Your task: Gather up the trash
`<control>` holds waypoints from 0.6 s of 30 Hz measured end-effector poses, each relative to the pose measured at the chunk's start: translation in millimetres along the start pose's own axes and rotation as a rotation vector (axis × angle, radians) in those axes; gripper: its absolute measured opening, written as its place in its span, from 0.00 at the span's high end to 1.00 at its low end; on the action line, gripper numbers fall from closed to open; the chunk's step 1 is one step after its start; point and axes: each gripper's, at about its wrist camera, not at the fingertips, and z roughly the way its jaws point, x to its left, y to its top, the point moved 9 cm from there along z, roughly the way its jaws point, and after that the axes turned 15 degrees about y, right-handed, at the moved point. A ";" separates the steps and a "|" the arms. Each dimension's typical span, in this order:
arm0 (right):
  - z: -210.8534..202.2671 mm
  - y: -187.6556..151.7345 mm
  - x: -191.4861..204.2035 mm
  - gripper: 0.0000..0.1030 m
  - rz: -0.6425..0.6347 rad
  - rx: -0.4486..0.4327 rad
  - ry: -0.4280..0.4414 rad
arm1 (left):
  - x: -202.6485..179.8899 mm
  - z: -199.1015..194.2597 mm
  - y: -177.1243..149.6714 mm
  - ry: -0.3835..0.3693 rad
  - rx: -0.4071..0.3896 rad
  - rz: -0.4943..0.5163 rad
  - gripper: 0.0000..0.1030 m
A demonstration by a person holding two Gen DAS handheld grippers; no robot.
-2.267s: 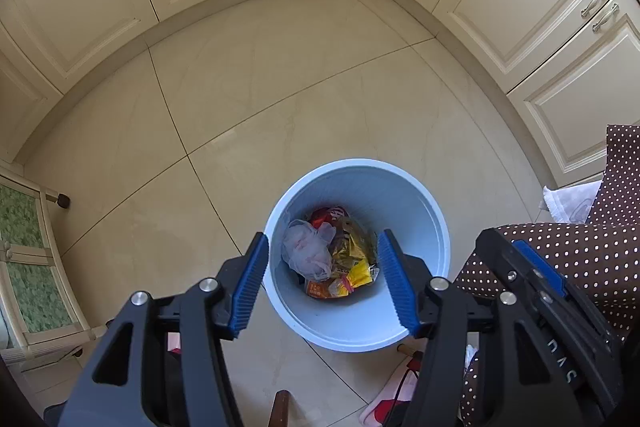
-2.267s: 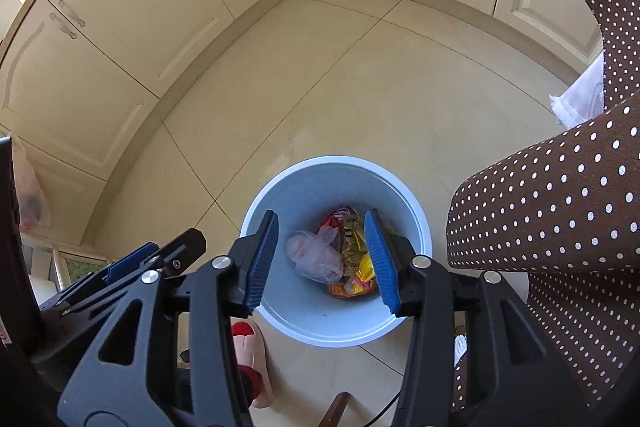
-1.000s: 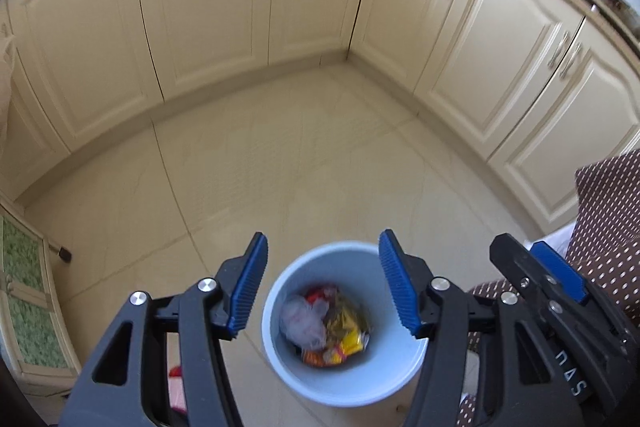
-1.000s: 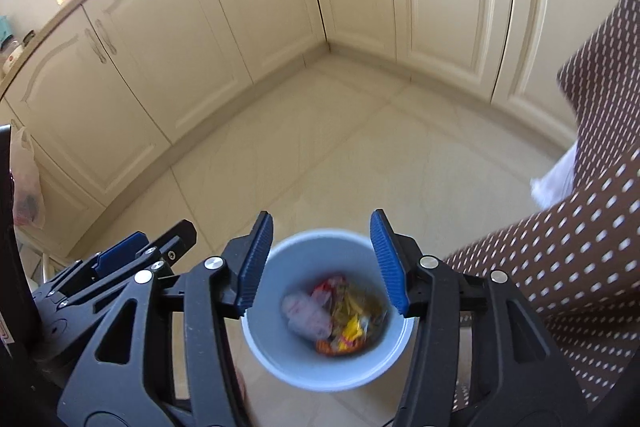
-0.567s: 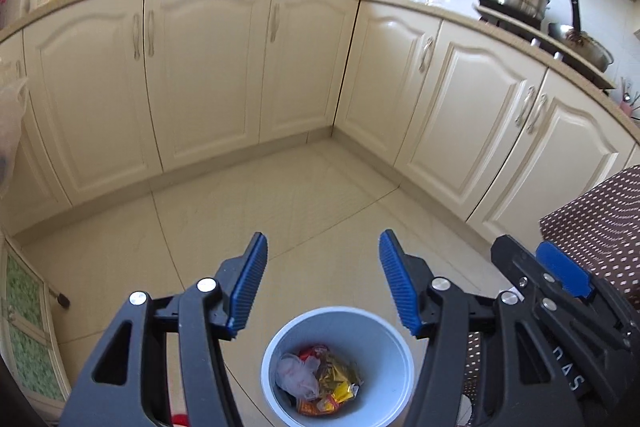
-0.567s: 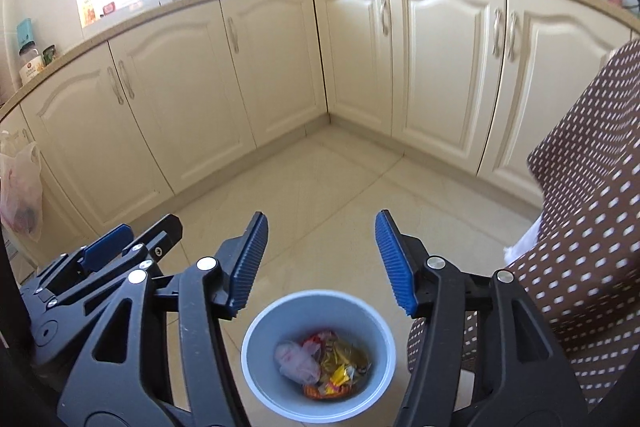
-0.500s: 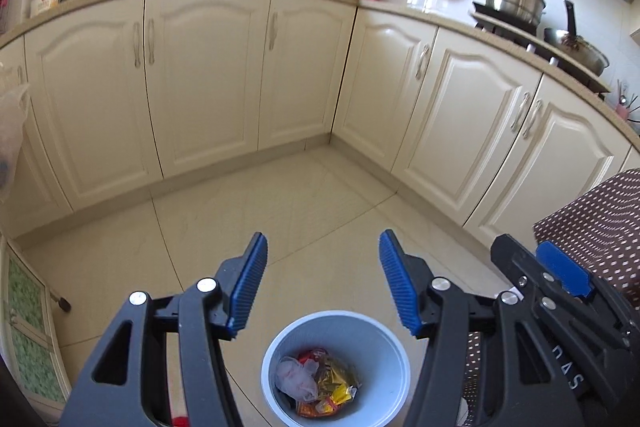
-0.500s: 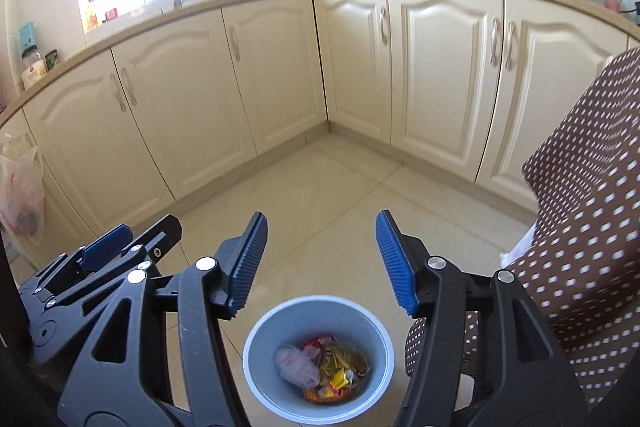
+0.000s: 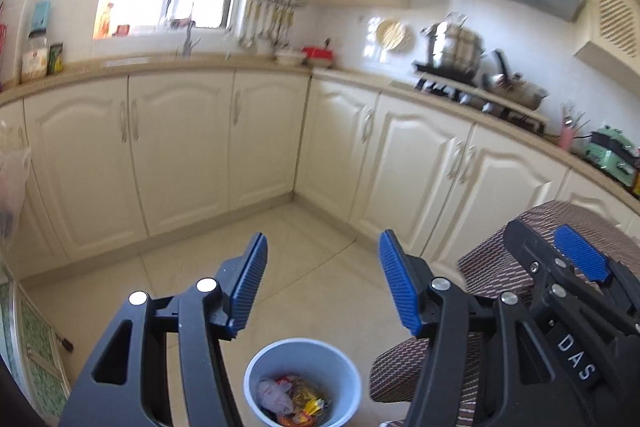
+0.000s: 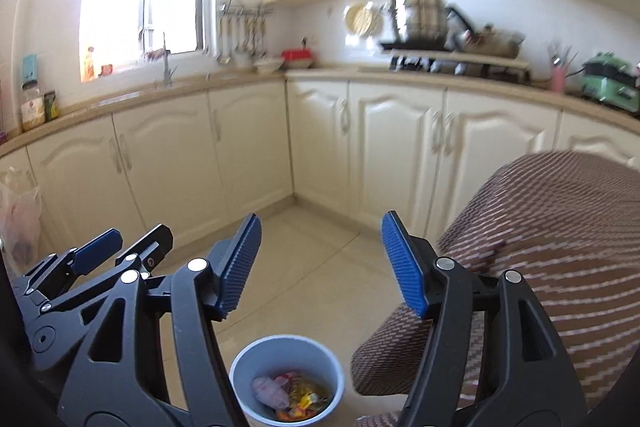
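A pale blue trash bin (image 9: 340, 363) stands on the tiled floor at the bottom of the left wrist view, and it also shows in the right wrist view (image 10: 248, 359). Inside lie a crumpled clear bag (image 9: 274, 395) and colourful wrappers (image 9: 304, 401). My left gripper (image 9: 322, 283) is open and empty, high above the bin. My right gripper (image 10: 320, 263) is open and empty, beside it at the same height. Each gripper shows at the edge of the other's view.
Cream cabinets (image 9: 180, 155) run along the far walls in an L under a countertop. Pots sit on a stove (image 9: 460, 67). A brown dotted cloth (image 10: 552, 227) covers furniture at the right, next to the bin. A plastic bag (image 10: 16, 215) hangs at the left.
Both grippers have tilted up and risen away from the bin. The bin has slid to the bottom of both views and the counters and window have come into sight. Both stay open.
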 end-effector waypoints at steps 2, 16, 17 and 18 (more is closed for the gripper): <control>-30.2 14.3 -5.2 0.36 0.002 -0.033 -0.029 | -11.1 -25.1 10.4 -0.022 -0.030 0.013 0.44; -188.5 47.2 -48.3 0.30 0.049 -0.153 -0.180 | -81.8 -171.9 34.5 -0.188 -0.155 0.110 0.44; -197.0 47.4 -51.2 0.30 0.052 -0.157 -0.190 | -85.6 -177.0 33.3 -0.194 -0.157 0.118 0.44; -205.6 47.8 -53.5 0.30 0.055 -0.163 -0.195 | -89.3 -182.5 33.1 -0.197 -0.158 0.124 0.44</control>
